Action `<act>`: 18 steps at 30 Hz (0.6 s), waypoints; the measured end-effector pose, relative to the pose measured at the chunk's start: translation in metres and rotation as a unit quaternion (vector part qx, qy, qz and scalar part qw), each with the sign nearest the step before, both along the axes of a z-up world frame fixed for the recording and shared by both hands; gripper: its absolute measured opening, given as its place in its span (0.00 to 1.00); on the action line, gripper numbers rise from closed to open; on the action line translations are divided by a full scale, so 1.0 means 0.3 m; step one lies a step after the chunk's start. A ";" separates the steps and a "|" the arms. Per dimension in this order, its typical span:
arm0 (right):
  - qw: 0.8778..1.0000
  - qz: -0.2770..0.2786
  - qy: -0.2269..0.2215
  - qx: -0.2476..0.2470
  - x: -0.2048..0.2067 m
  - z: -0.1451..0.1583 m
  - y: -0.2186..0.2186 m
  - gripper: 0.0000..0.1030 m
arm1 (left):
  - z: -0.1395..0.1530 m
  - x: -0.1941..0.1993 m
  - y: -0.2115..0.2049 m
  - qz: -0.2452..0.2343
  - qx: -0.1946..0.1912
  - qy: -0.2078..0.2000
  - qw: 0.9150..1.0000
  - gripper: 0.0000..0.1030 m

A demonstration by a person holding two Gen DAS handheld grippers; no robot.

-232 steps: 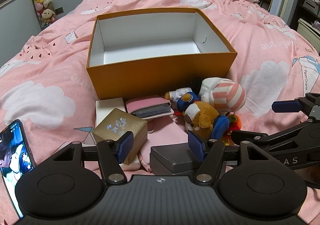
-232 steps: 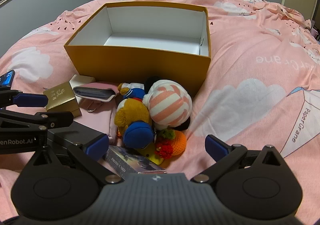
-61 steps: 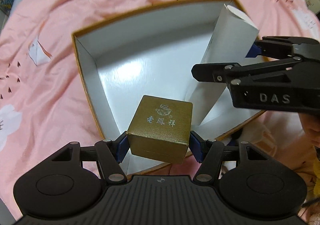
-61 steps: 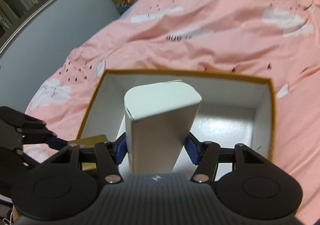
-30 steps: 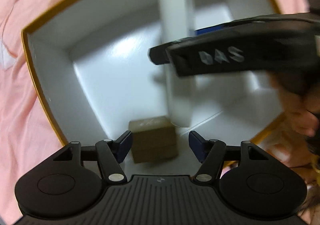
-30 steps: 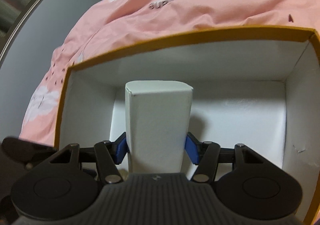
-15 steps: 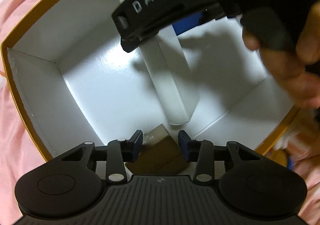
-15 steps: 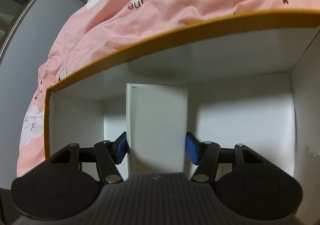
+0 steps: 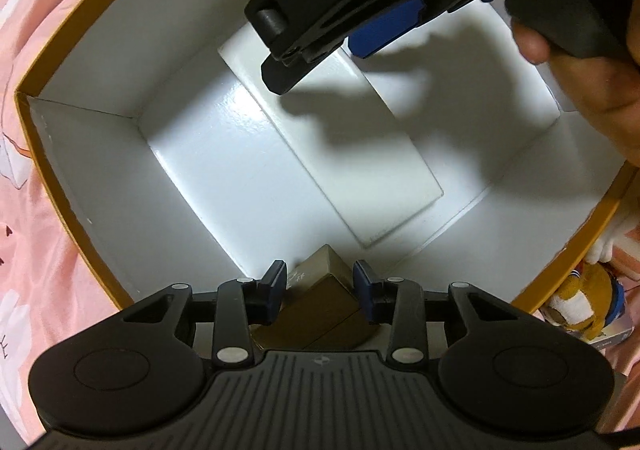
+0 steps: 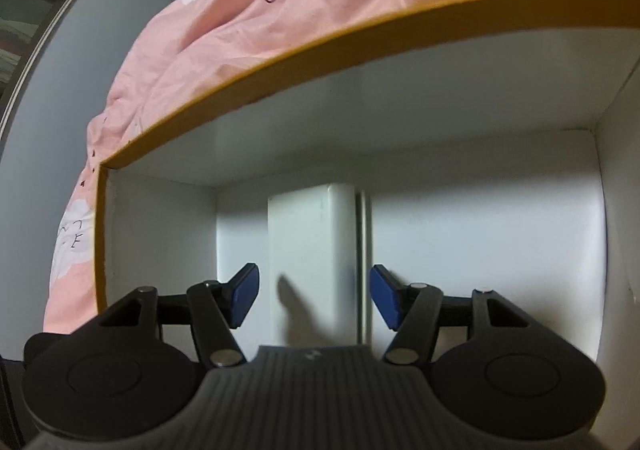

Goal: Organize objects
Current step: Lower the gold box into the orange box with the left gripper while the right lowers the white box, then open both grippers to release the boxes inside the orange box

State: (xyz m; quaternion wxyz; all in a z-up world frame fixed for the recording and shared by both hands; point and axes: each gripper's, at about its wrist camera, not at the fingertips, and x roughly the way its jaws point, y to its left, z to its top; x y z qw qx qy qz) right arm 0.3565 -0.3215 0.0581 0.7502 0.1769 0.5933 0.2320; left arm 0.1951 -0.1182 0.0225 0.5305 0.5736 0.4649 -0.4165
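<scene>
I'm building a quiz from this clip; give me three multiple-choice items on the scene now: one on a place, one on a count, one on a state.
1. Where does the white box lie?
A. on the bedspread
B. on the floor of the orange box
C. on the gold box

2. How many boxes are inside the orange box?
A. one
B. two
C. four

3. The right gripper is:
A. open
B. shut on the white box
C. out of view

Answers:
1 B, it lies flat on the white floor.
2 B, white and gold only.
3 A, gaps show between both pads and the box.
</scene>
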 end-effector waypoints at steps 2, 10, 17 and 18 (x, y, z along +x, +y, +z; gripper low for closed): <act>1.000 0.002 0.000 -0.002 -0.002 0.009 0.000 0.62 | 0.029 0.018 -0.001 0.006 -0.009 0.003 1.000 0.42; 0.997 0.052 0.035 -0.033 -0.090 -0.003 -0.009 0.61 | 0.154 0.079 0.035 0.095 -0.061 0.039 0.993 0.42; 0.972 0.205 0.030 -0.108 -0.144 -0.028 0.060 0.55 | 0.331 0.196 0.058 0.126 -0.110 0.098 0.981 0.44; 0.969 0.218 0.031 -0.111 -0.148 -0.030 0.066 0.55 | 0.368 0.214 0.067 0.129 -0.121 0.105 0.979 0.45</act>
